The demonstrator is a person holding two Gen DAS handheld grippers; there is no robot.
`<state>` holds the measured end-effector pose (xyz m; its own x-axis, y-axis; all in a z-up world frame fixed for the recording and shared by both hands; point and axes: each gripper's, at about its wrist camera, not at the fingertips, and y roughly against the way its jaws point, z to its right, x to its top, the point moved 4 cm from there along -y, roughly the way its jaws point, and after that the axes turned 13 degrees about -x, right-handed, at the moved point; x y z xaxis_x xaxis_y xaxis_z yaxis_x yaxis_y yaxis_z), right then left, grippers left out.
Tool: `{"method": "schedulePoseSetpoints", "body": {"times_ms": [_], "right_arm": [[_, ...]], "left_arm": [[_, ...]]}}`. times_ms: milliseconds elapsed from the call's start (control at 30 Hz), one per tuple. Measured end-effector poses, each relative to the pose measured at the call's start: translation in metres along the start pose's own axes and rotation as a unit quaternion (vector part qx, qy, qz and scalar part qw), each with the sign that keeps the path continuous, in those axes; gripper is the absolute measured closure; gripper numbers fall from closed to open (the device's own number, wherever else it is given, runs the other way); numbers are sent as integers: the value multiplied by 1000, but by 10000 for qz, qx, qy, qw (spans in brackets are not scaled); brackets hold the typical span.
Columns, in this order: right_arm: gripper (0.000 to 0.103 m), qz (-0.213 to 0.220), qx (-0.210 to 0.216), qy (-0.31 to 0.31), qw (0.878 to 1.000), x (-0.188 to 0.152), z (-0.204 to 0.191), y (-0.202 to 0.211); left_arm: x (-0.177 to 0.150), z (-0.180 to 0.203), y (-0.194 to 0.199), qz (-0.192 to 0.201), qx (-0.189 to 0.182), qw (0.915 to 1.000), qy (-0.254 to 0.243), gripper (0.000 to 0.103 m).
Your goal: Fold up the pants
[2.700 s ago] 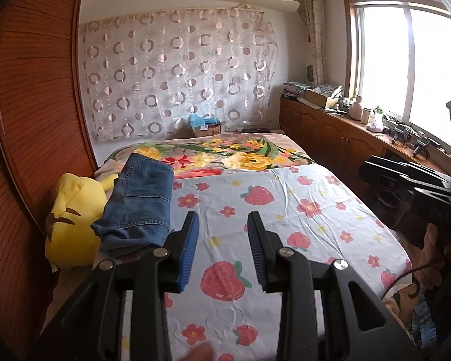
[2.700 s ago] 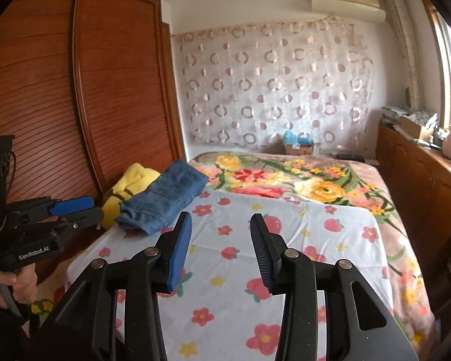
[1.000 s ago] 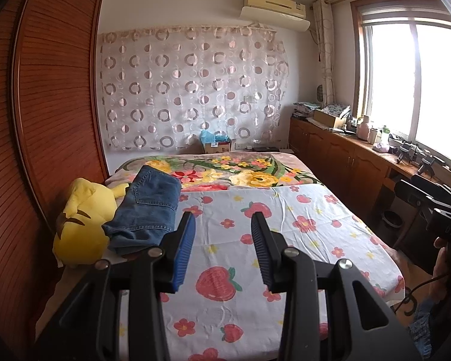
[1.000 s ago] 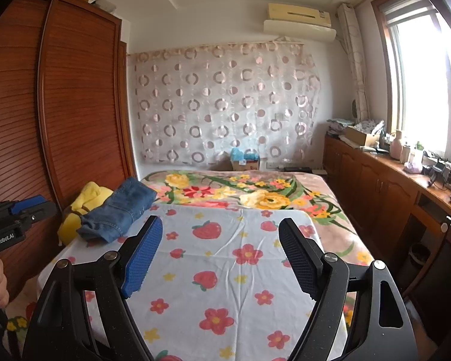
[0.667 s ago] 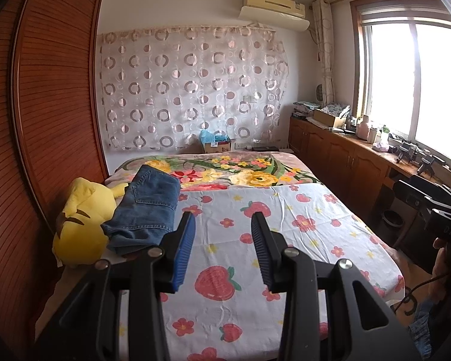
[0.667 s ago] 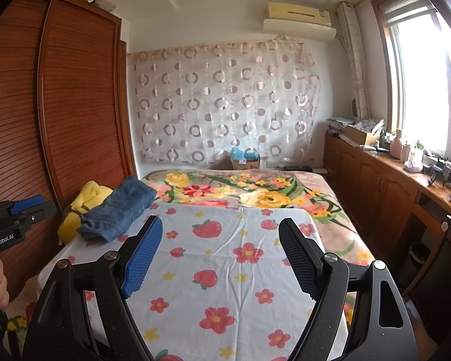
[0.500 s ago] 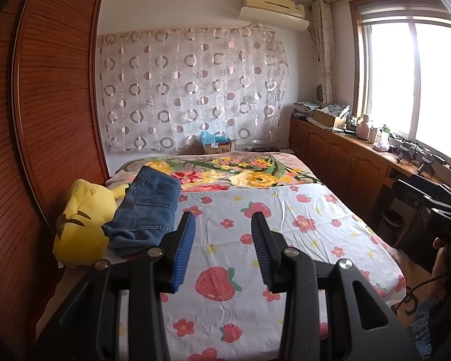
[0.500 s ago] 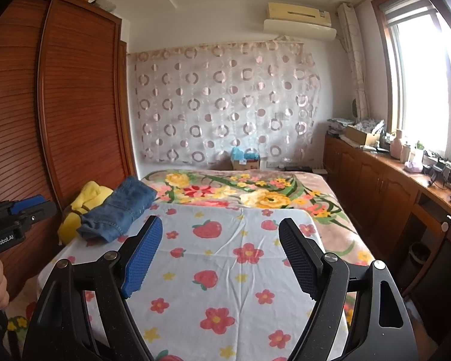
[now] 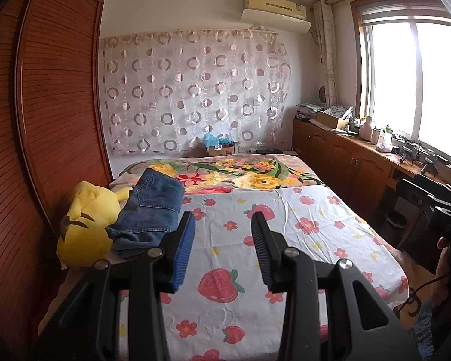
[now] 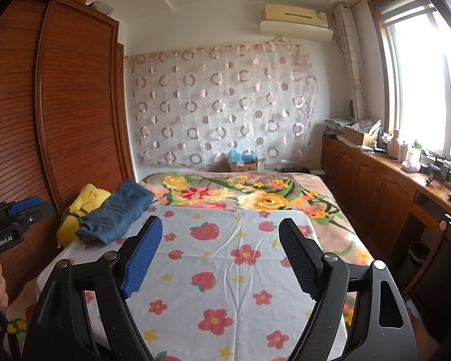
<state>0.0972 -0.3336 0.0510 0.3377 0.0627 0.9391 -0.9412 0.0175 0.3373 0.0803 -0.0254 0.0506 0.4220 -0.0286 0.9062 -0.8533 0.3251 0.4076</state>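
Folded blue denim pants (image 9: 151,210) lie at the left edge of the bed, resting partly on a yellow plush toy (image 9: 84,225); the right wrist view shows the pants (image 10: 117,213) further off at the left. My left gripper (image 9: 222,240) hovers over the strawberry-print sheet (image 9: 300,240), just right of the pants, open with a narrow empty gap. My right gripper (image 10: 219,249) is held above the middle of the sheet (image 10: 219,270), open wide, nothing between its fingers. Each gripper shows at the edge of the other's view, held by a hand.
A floral blanket (image 9: 240,174) covers the far half of the bed. A brown slatted wardrobe (image 9: 30,120) stands close on the left. Wooden cabinets with clutter (image 9: 360,156) run under the window on the right. A cardboard box (image 10: 243,165) sits by the curtained back wall.
Since the oldest frames both grippers have risen and drawn back from the bed, and the right gripper has opened wider. Over the last second nothing has moved.
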Motion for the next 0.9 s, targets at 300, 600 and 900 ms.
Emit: {"method": "schedulePoseSetpoints", "body": {"times_ms": [300,600,900], "right_arm": [[21,6,4,0,10000,0,0,0],[21,3,0,-2,10000,0,0,0],[21,3,9,-2,10000,0,0,0]], "left_arm": [[0,0,0,4,-2,10000,-6,65],[-1,0,0,5,-1,10000,-6,65],[-2,1,1,7,-1,10000,-14,65]]}}
